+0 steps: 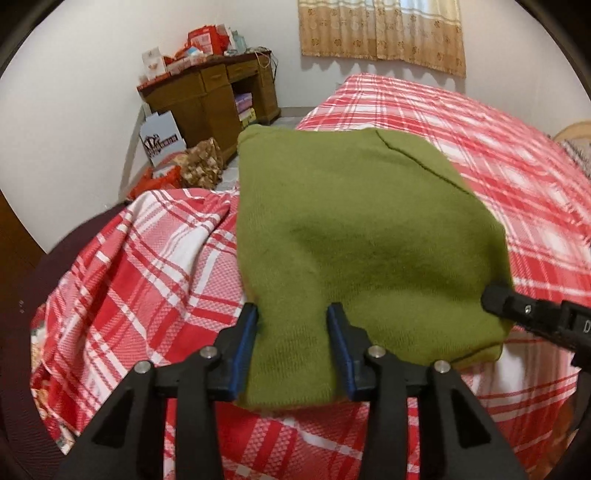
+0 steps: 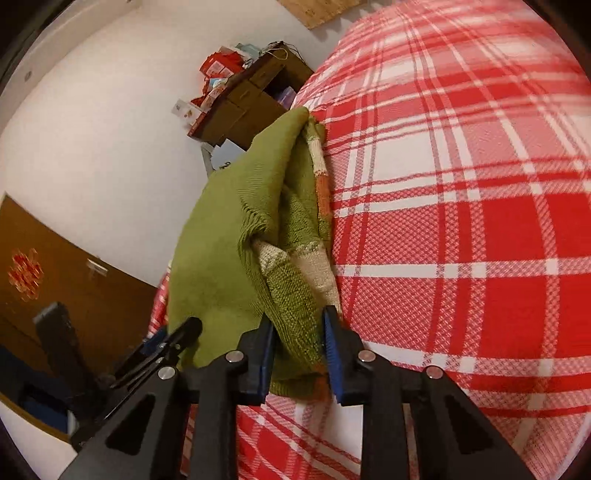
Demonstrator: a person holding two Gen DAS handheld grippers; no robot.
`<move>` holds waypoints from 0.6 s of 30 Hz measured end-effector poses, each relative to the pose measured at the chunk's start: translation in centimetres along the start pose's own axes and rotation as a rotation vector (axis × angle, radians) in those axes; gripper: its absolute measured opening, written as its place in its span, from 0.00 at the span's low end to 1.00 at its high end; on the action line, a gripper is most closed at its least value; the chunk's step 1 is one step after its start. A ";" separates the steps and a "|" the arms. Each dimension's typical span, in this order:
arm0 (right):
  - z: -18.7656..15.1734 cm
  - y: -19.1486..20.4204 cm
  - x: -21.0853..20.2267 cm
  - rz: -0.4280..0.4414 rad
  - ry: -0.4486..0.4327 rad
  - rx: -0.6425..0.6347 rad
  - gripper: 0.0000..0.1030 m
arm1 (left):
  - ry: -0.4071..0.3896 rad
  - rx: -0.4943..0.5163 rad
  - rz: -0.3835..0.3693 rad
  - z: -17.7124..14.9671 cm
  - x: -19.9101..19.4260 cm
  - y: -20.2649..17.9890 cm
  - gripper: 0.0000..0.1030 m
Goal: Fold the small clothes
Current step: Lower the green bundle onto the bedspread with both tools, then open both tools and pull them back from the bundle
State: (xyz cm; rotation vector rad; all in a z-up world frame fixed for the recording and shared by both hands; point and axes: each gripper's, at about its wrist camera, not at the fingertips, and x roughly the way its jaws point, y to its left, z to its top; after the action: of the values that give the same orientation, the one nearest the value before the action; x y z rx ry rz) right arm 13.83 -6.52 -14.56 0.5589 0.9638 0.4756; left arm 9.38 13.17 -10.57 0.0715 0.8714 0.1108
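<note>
A bed (image 1: 480, 155) with a red-and-white plaid cover fills a white-walled room; a cluttered wooden table (image 1: 218, 96) stands in the corner, patterned tan curtains (image 1: 380, 29) hang above, beside a brown door (image 2: 74, 280).

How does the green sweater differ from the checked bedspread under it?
The green sweater is plain olive; the bedspread is red-and-white plaid. The sweater is a small folded bundle, with striped cream and orange knit showing at its edge in the right wrist view; the bedspread spreads across the whole bed. The left gripper and right gripper straddle the sweater's edges, not the bedspread. Both are woven fabrics.
</note>
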 end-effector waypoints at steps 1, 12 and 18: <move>-0.2 0.4 -0.2 -0.019 -0.002 -0.020 0.26 | -0.003 0.002 0.004 -0.1 -0.2 0.0 0.42; -4.5 6.6 -7.4 -0.276 -0.187 -0.325 0.36 | -0.067 0.030 0.049 -1.7 -3.9 -0.3 0.45; -5.9 9.2 -9.9 -0.363 -0.260 -0.403 0.58 | -0.118 0.048 0.053 -2.5 -6.4 -0.4 0.55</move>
State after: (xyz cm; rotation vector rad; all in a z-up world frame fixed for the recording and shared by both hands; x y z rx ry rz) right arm 2.67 -4.18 -5.17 0.0720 0.6750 0.2513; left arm 3.36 12.02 -7.35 0.1446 0.7543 0.1345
